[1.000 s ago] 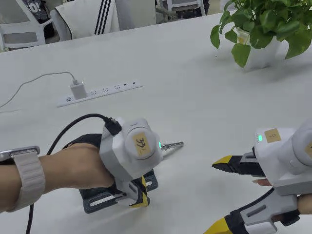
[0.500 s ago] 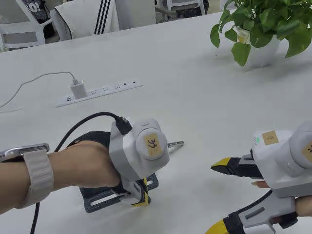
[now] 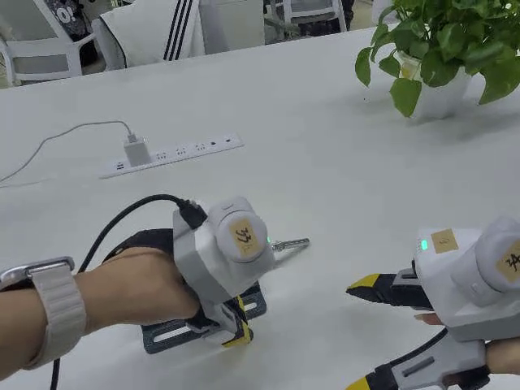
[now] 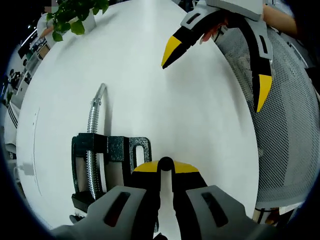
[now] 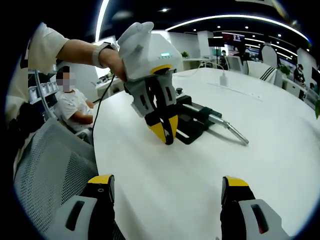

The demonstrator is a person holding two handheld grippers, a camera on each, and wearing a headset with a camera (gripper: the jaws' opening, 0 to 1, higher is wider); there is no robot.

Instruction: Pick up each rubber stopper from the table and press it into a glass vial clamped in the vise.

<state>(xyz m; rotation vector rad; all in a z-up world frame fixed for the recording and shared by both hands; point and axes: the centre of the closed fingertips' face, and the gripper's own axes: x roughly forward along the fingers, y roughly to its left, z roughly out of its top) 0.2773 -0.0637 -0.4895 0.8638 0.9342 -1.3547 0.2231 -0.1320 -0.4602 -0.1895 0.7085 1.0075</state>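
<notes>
A small dark piece (image 4: 165,162) is seen pinched between the yellow tips of the left gripper (image 4: 165,169) in the left gripper view; it is too small to be named as a stopper with certainty. The jaws are drawn almost together around it, with a thin slit left below. Just beside those tips, the dark metal vise (image 4: 107,152) is set on the table, its ribbed screw handle (image 4: 94,112) pointing away. What is clamped in the vise cannot be made out. In the right gripper view the left gripper is shown from the front, tips pointed down close to the tabletop next to the vise. In the head view the tips and most of the vise are covered by the gripper's white body and the hand. The right gripper (image 3: 364,335) is held well apart from the vise, its jaws spread wide and nothing between them. The work is laid on a broad white table (image 3: 325,162), on which a white power strip (image 3: 175,153) with a plugged charger (image 3: 136,151) and a potted plant (image 3: 439,49) are placed farther off. A grey mesh chair (image 4: 290,130) is seen at the table's edge, and a seated person (image 5: 75,107) is visible in the room behind.
</notes>
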